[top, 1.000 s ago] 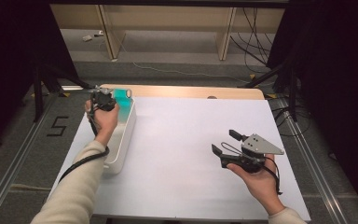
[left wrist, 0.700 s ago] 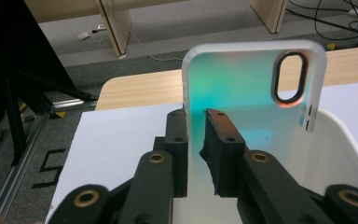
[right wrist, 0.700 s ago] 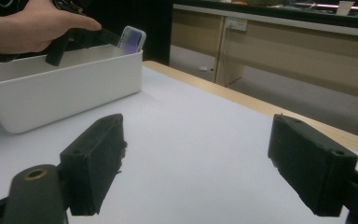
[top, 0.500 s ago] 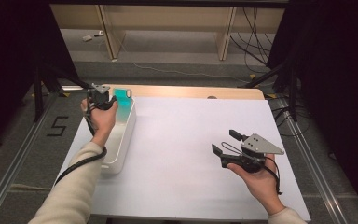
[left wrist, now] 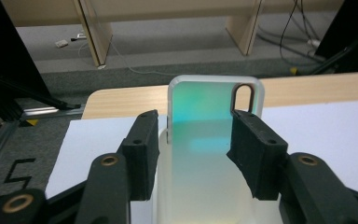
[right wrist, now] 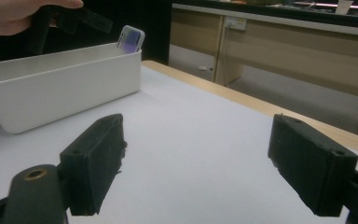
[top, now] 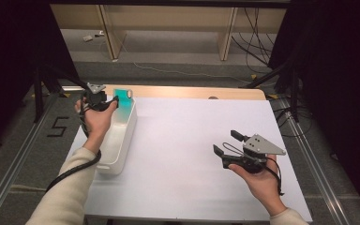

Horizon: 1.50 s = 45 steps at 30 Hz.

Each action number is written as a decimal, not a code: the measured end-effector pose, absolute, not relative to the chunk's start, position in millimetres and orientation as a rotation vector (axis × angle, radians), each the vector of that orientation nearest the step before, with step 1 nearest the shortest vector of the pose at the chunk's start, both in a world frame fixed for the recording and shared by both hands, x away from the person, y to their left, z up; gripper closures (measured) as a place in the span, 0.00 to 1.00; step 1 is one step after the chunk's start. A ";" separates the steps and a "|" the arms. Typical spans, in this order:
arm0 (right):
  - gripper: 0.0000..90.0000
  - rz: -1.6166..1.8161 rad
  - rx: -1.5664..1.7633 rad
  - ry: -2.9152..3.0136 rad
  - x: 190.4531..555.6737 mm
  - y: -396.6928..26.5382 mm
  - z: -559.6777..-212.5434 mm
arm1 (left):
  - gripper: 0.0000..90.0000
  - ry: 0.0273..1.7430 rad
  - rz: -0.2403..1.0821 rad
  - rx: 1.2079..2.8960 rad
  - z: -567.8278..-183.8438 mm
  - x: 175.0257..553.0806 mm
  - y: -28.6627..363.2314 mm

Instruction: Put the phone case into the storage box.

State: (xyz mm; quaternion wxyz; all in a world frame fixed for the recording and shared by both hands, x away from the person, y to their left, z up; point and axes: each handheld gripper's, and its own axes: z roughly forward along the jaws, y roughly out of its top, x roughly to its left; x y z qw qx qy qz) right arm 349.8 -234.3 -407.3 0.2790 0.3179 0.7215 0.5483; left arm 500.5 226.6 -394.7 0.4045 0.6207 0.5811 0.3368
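The left claw [left wrist: 193, 154] is hanging spread wide and gripping nothing, over the far end of a white bin [top: 122, 136], with a teal card [left wrist: 205, 105] standing just ahead between its jaws; its own view is revealing a looped slot in the card's corner. The right claw [right wrist: 214, 163] is gaping, holding nothing, above the white table [top: 187, 140]. Left of the left claw, "5" [top: 58, 126] is showing on the floor.

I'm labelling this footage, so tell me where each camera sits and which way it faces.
High view: above the person's side, looking forward and down at the table; both forearms show.
Left gripper view: rides the left gripper, facing the teal card in the white bin.
Right gripper view: rides the right gripper, facing across the table.
Shared: bin and card.
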 end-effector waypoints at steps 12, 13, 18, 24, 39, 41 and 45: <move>0.22 1.451 0.892 1.961 348.1 -236.3 -406.0 | 0.24 1.351 0.755 1.596 -380.9 477.0 229.5; 0.22 1.450 0.893 1.962 348.2 -236.3 -406.0 | 0.22 1.349 0.758 1.591 -380.1 474.6 230.1; 0.22 1.451 0.887 1.963 348.3 -236.0 -406.0 | 0.17 1.308 0.715 1.591 -378.6 463.1 232.0; 0.22 1.451 0.867 1.935 350.0 -236.7 -406.0 | 0.10 1.225 0.705 1.599 -377.6 447.3 231.8; 0.21 1.448 0.891 1.940 347.8 -242.4 -404.6 | 0.00 1.074 0.628 1.629 -385.7 399.7 228.9; 0.21 1.448 0.890 1.939 347.5 -244.2 -404.7 | 0.00 1.052 0.615 1.628 -387.5 392.2 229.2; 0.21 1.453 0.889 1.953 345.9 -247.2 -404.9 | 0.00 1.030 0.599 1.621 -391.4 380.8 229.6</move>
